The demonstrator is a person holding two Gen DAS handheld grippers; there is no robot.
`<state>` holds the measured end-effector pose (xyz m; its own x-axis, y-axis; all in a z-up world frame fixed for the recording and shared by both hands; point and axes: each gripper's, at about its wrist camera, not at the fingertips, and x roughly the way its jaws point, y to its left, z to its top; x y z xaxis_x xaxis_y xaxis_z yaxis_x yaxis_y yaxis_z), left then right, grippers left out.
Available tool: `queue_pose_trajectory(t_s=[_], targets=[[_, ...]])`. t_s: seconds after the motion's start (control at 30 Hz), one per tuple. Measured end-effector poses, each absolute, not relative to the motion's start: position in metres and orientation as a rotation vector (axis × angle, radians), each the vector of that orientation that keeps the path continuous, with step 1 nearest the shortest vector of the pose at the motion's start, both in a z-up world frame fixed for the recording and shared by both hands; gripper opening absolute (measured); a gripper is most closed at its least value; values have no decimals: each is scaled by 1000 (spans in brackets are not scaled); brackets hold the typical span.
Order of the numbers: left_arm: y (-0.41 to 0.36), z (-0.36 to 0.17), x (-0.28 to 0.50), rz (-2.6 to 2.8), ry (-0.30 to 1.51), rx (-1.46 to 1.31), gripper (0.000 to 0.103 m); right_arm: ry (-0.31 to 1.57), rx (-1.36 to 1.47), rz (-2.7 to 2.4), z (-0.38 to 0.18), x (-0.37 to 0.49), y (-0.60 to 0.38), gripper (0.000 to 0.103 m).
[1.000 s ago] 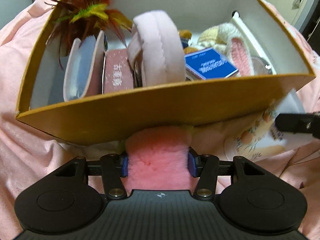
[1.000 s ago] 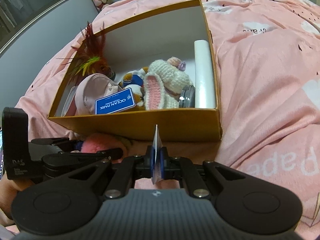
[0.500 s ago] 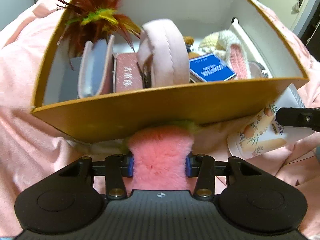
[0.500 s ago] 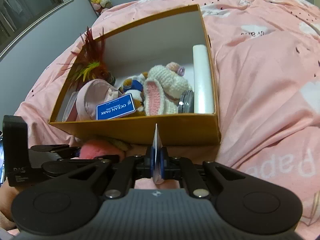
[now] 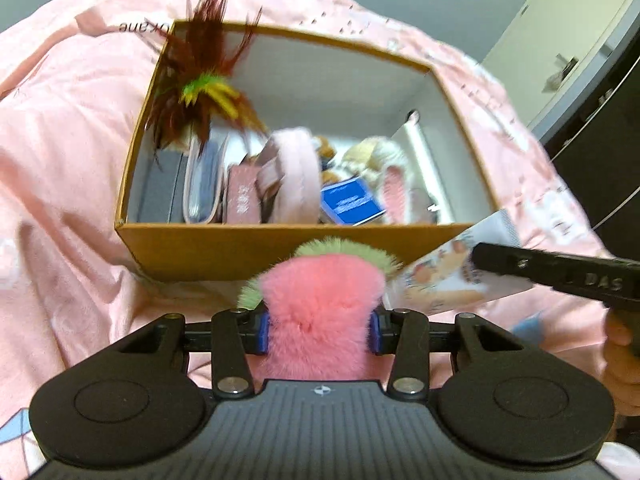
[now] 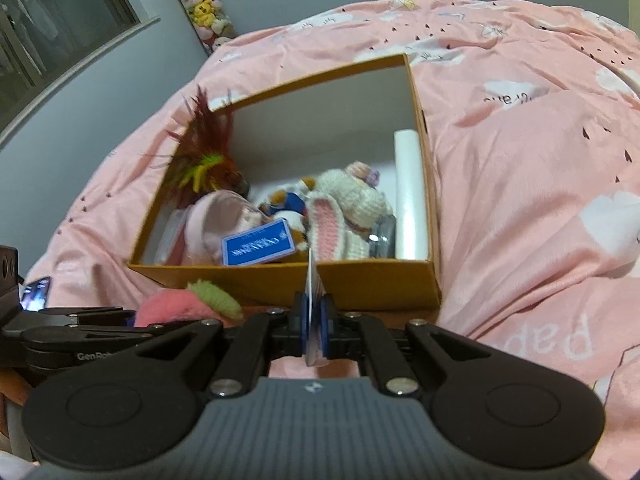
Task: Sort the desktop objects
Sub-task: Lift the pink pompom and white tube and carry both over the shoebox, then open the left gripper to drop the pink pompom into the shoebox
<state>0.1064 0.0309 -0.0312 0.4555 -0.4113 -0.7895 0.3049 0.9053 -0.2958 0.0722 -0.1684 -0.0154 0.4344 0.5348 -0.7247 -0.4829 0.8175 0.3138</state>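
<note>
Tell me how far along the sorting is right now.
Mostly done: the box already holds the feather toy, crochet bunny, blue card and more. In hand: left gripper clamps a pink plush; right gripper pinches a flat tube. Both remain outside the box.

"DAS" is showing on the black tool body at the right of the left wrist view, "GenRo" is reading on the black arm at lower left of the right wrist view, and mirrored letters are sitting on the pink bedspread.
</note>
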Motion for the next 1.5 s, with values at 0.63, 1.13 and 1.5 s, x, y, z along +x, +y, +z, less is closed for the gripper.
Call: queue_pose_trajectory(t_s=[0.63,1.13,1.5], targets=[[35,57,129,-499,784,-148,47,742,80,762,70,80,-174,7],[-12,38,223,-444,758,73,47,732,30,696,58,153,-147,6],[-15,-7,259,-363,840,143,48,725,-81,596,36,194,-128,6]])
